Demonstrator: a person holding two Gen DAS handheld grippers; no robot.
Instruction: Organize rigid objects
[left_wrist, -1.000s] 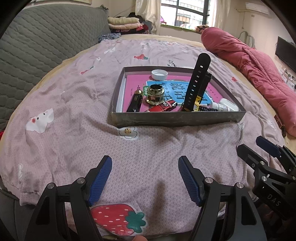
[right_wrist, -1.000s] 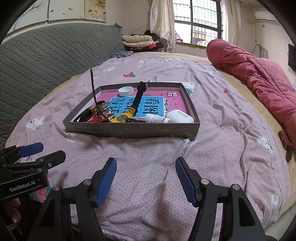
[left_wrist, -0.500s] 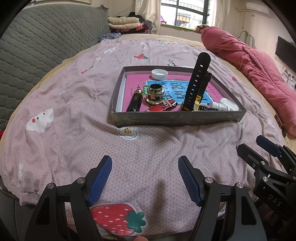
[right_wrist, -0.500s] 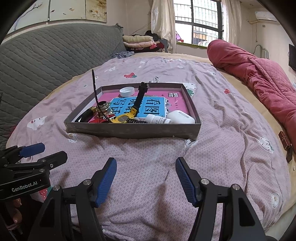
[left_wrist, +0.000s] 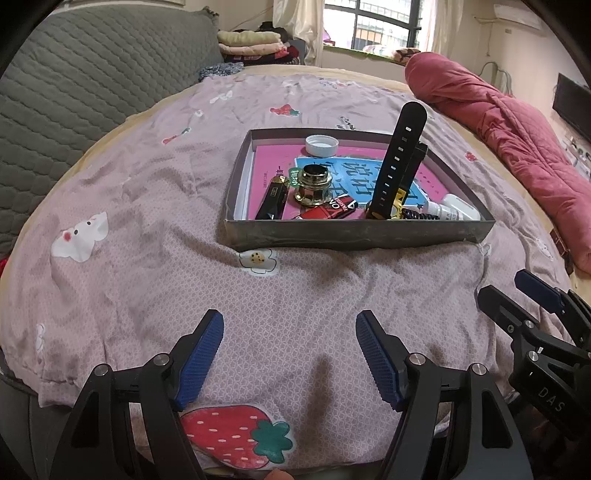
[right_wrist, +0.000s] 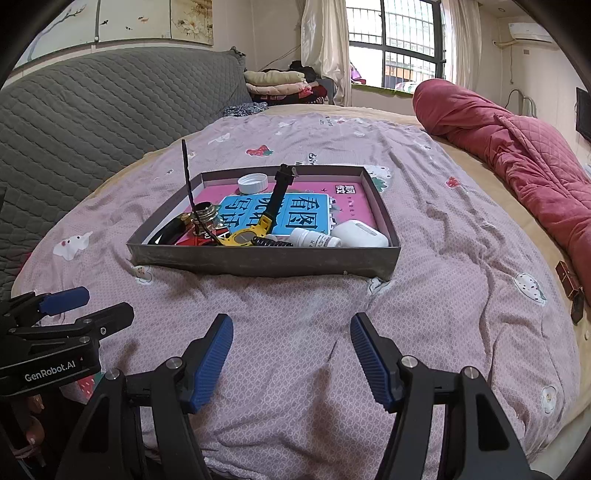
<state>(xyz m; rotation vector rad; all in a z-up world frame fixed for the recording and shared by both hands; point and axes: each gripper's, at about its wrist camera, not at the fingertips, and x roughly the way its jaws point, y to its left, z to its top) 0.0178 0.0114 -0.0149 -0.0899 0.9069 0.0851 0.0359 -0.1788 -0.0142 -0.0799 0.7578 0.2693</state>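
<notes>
**Entry: shallow box of small hard goods on bed, both claws idle**

Location. Grey cardboard box (left_wrist: 354, 232) sits on the lilac printed bedsheet (left_wrist: 147, 229), well ahead of both tools. Contents rest on a pink-and-blue book lining the floor.

Contents. Yellow-cased wristwatch (right_wrist: 247, 234) with black strap; brass-coloured jar (left_wrist: 313, 184); black lipstick tube (left_wrist: 272, 197); red flat packet (left_wrist: 325, 211); white screw cap (left_wrist: 321, 144); small white dropper bottle (right_wrist: 314, 240); white earbud case (right_wrist: 360, 233).

Tools. Left gripper (left_wrist: 290, 356): jaws spread wide, nothing between them, hovering low over the sheet. Right gripper (right_wrist: 291, 356): likewise spread and empty, beside the left.

Orientation. Watch case lies at the near wall; its long axis runs up and away, one strap half standing steeply, the other leaning toward the far wall. Lipstick tube lies flat, long axis near-to-far, gold end away. Dropper bottle lies on its side along the near wall, cap leftward in the right view.

Risks (judged).
- Near wall screens low items; a flat approach would likely strike the cardboard and shove the box on the soft bedding.
- The upright strap may snag a passing finger and drag the watch over its neighbours.
- Bottle and tube are round and could roll from a pinch.
- Items crowd the near wall; jaws may catch two at once.
</notes>
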